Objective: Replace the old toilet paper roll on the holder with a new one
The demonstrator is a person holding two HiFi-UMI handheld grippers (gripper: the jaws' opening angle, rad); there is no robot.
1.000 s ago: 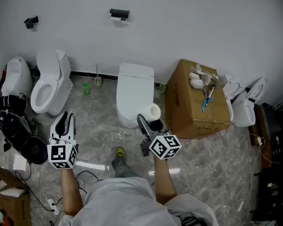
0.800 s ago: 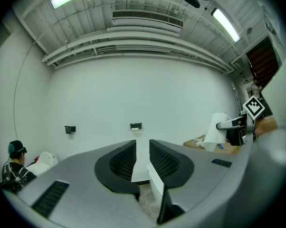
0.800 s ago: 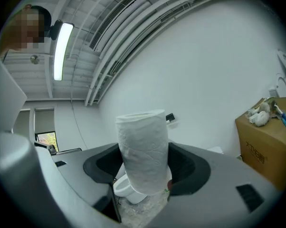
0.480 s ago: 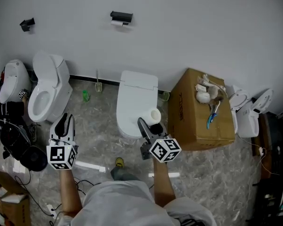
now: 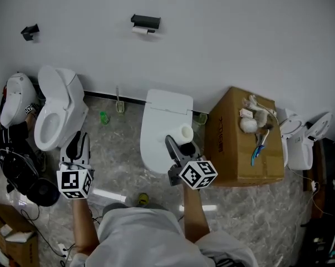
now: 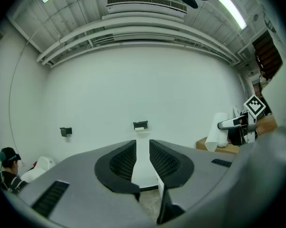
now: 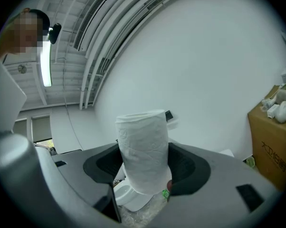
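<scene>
Several toilets (image 5: 56, 113) on marbled floor (image 5: 117, 149) against white wall (image 5: 223, 32); right gripper (image 5: 177, 143) clamps paper roll (image 5: 183, 132), left gripper (image 5: 77, 146) fingers slightly apart.

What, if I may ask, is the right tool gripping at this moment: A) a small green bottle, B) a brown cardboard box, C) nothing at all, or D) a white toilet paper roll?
D: in the right gripper view the right tool has its jaws pressed against either side of an upright white toilet paper roll.
</scene>
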